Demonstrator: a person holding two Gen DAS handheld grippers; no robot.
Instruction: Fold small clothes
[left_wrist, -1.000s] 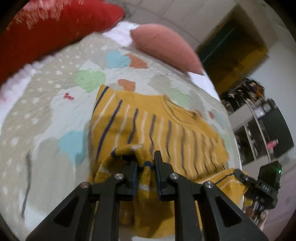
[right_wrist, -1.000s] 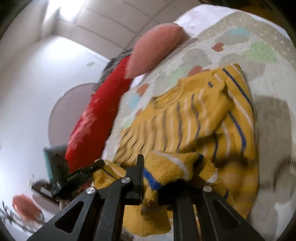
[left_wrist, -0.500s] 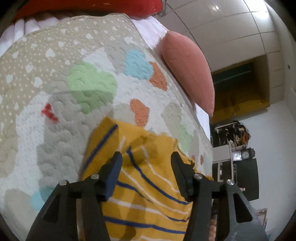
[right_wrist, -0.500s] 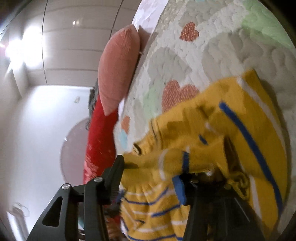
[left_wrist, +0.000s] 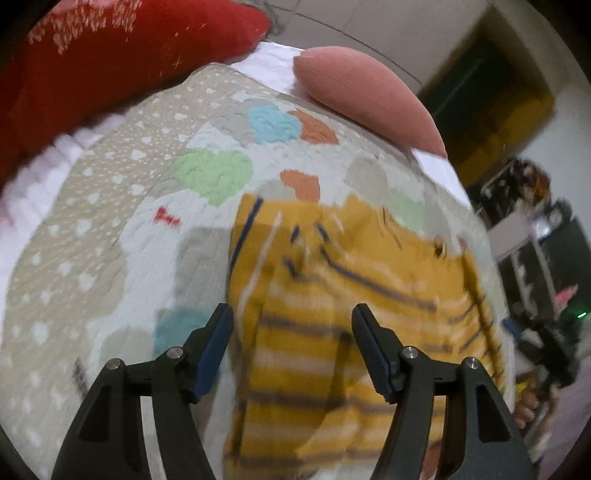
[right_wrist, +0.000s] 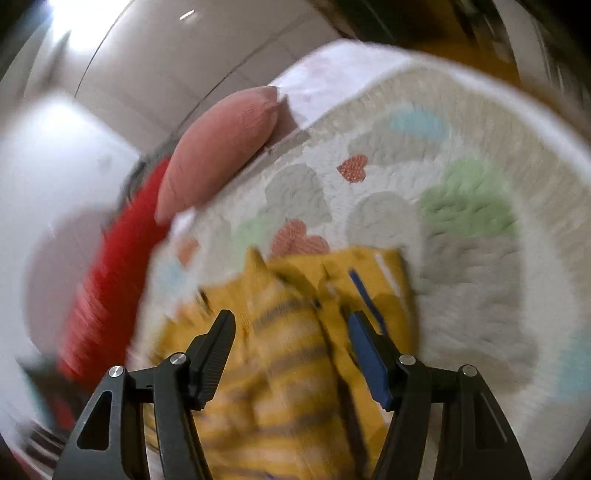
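left wrist: close over quilt (left_wrist: 110, 206) | right wrist: same quilt, opposite side

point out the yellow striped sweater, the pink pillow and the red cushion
yellow striped sweater (left_wrist: 332, 295): left wrist view, middle of its striped front
pink pillow (left_wrist: 362, 92): left wrist view, its broad side
red cushion (left_wrist: 110, 59): left wrist view, its face

The left claw (left_wrist: 291, 347) has matte black angular arms, silver round screws at the joints and blue finger pads (left_wrist: 212, 350). The right claw (right_wrist: 290, 354) looks alike: black arms, silver screws, one blue pad, one ribbed black.
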